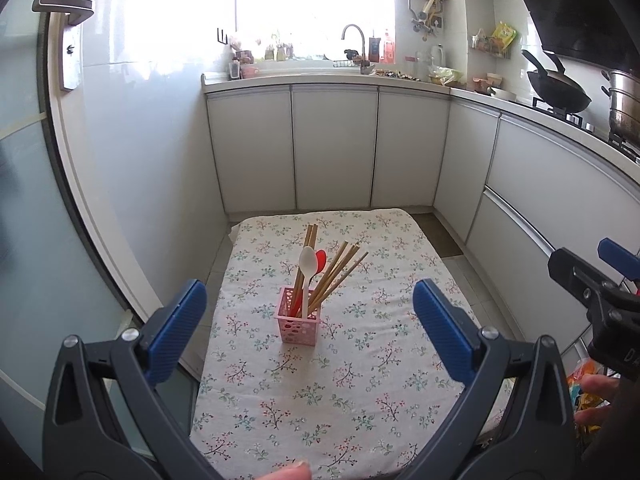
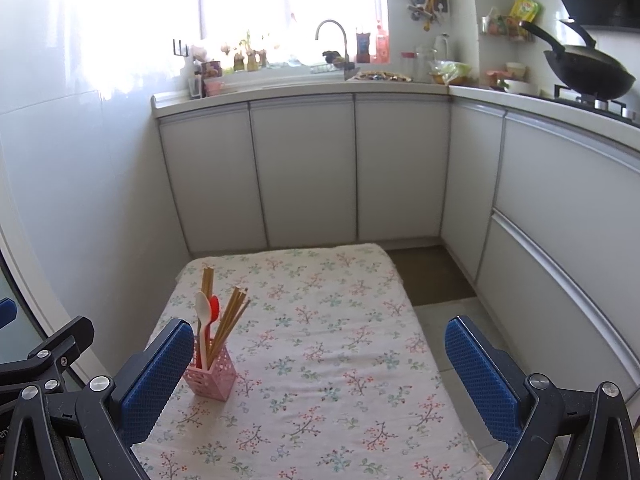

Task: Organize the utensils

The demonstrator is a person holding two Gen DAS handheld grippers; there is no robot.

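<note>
A pink perforated holder [image 1: 298, 322] [image 2: 211, 380] stands upright on the floral-clothed table [image 1: 360, 380] [image 2: 340, 340]. Inside it lean several wooden chopsticks [image 1: 340, 272] [image 2: 232, 316], a white spoon [image 1: 307, 268] [image 2: 203, 316] and a red spoon [image 1: 321, 261] [image 2: 215, 307]. My left gripper [image 1: 310, 324] hovers above the table, open wide, with the holder lying between its blue pads in the view but farther off. My right gripper [image 2: 320, 380] is open too, empty, with the holder just beside its left pad [image 2: 156, 380]. In the left wrist view the right gripper [image 1: 600, 284] shows at the right edge.
White kitchen cabinets [image 1: 332, 148] wrap around the back and right. A counter with a sink tap [image 1: 354, 40] runs behind, and a wok [image 1: 558, 94] and steel pot [image 1: 624, 104] sit on the stove. A glass door with handle [image 1: 66, 4] is on the left. A fingertip [image 1: 288, 472] shows below.
</note>
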